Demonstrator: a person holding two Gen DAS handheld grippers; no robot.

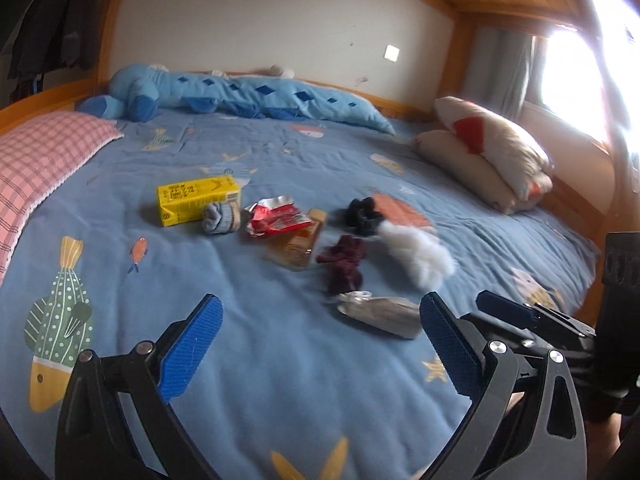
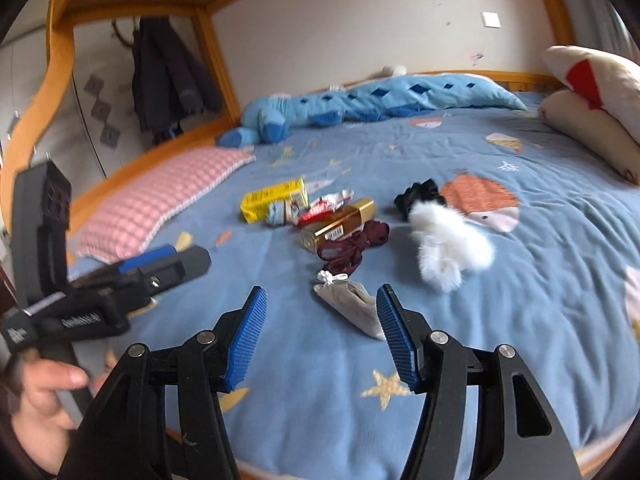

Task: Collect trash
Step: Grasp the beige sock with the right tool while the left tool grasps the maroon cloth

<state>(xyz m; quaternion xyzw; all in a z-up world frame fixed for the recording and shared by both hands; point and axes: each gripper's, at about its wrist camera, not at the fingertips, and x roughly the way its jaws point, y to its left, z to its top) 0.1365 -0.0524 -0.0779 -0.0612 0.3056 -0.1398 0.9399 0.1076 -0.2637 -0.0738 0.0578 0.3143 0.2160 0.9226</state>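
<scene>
Your left gripper is holding its blue fingers wide apart with nothing between them, and your right gripper is doing the same; both are hovering over the bed, not touching anything. Just ahead of both grippers a crumpled grey wrapper is lying on the blue bedspread, the nearest piece of trash. A little farther, a dark red fabric item is lying beside a gold box, and a red and white wrapper is touching the box's far side. Behind them a yellow carton is lying flat with a small grey-blue bundle against it. To the right a white fluffy thing and a black fabric item are resting close together. I am judging that the collecting is only at its start: all pieces are lying on the bed, nothing is gripped, and no bin or bag is showing in either view.
</scene>
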